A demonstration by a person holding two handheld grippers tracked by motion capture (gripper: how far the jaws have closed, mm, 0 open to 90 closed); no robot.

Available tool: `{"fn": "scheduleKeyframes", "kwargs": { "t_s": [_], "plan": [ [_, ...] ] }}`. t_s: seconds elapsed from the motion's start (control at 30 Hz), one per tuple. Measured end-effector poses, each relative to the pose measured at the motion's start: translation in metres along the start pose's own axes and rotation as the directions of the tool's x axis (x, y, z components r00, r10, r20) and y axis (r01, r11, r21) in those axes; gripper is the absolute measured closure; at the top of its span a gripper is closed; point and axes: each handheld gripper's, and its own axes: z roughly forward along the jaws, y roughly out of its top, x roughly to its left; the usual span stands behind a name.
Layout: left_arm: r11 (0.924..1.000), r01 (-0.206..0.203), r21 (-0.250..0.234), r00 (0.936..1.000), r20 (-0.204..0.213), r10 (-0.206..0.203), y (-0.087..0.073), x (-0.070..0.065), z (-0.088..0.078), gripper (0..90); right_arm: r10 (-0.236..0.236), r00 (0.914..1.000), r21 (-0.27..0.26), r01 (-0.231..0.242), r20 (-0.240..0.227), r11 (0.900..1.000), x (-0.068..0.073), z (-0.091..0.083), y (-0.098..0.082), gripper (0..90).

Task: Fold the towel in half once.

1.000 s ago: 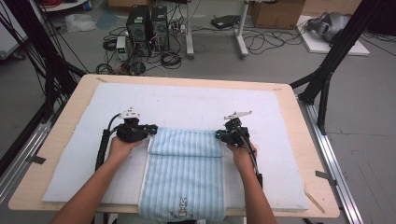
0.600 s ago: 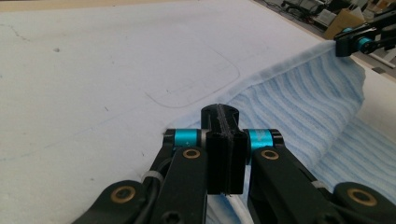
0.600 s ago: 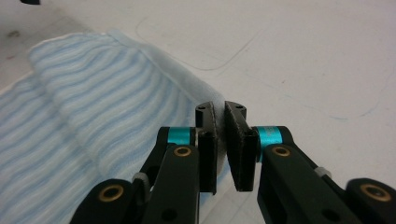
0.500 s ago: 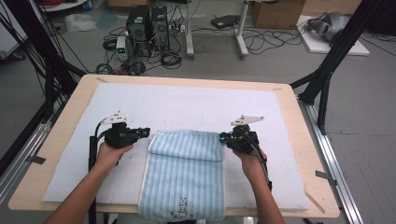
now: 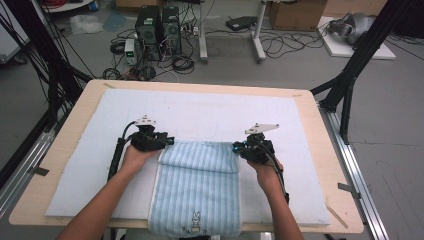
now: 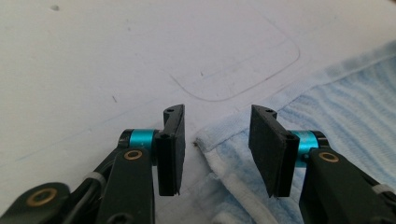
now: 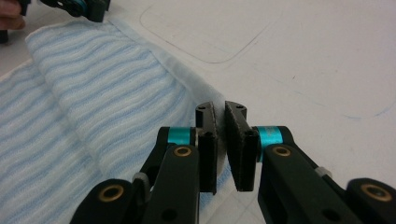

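Striped towel [image 5: 197, 187] lies on the white pad [image 5: 90, 175] of the counter, far edge folded toward you. Your right tongs [image 7: 220, 122] pinch its corner to anchor the fold; left tongs [image 6: 215, 140], just opened, straddle theirs untouched.

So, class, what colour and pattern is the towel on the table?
The towel is light blue with fine white stripes, clearest in the right gripper view.

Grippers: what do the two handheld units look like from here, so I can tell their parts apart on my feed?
Both the left gripper and the right gripper are black, each with two flat rectangular black pads, turquoise collars behind them and brass-coloured pivot pins on the linkage. A grey three-cornered plate sits on top of each, and a black cable trails back. The forearms are bare, no sleeves.
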Motion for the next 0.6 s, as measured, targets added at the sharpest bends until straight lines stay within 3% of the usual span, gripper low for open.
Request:
{"fn": "scheduleKeyframes", "kwargs": {
  "t_s": [0.13, 0.27, 0.33, 0.47, 0.6],
  "plan": [
    [0.9971, -0.071, 0.027, 0.9966, -0.041, 0.072, 0.0, -0.008, 0.006, 64.0, -0.001, 1.0, 0.0, 0.001, -0.001, 1.0, -0.001, 0.001, 0.0, 83.2],
    [0.9907, -0.13, 0.038, 0.9909, -0.03, 0.132, -0.001, -0.013, 0.007, 80.2, 0.001, 1.0, 0.005, -0.001, 0.0, 1.0, -0.001, 0.002, 0.0, 83.2],
    [0.9878, -0.15, 0.041, 0.9881, -0.027, 0.152, 0.0, -0.014, 0.005, 82.0, 0.005, 1.0, 0.007, -0.005, 0.0, 1.0, -0.001, 0.002, 0.0, 83.2],
    [0.9958, -0.081, -0.043, 0.9964, 0.023, 0.082, 0.001, -0.013, -0.011, 82.3, 0.004, 1.0, -0.007, -0.004, -0.008, 1.0, -0.001, -0.002, 0.0, 83.2],
    [0.9934, -0.045, -0.105, 0.9959, 0.073, 0.053, 0.0, -0.013, -0.035, 82.4, 0.014, 0.9997, -0.035, -0.015, -0.022, 0.999, -0.001, -0.009, -0.002, 83.2]
  ]
}}
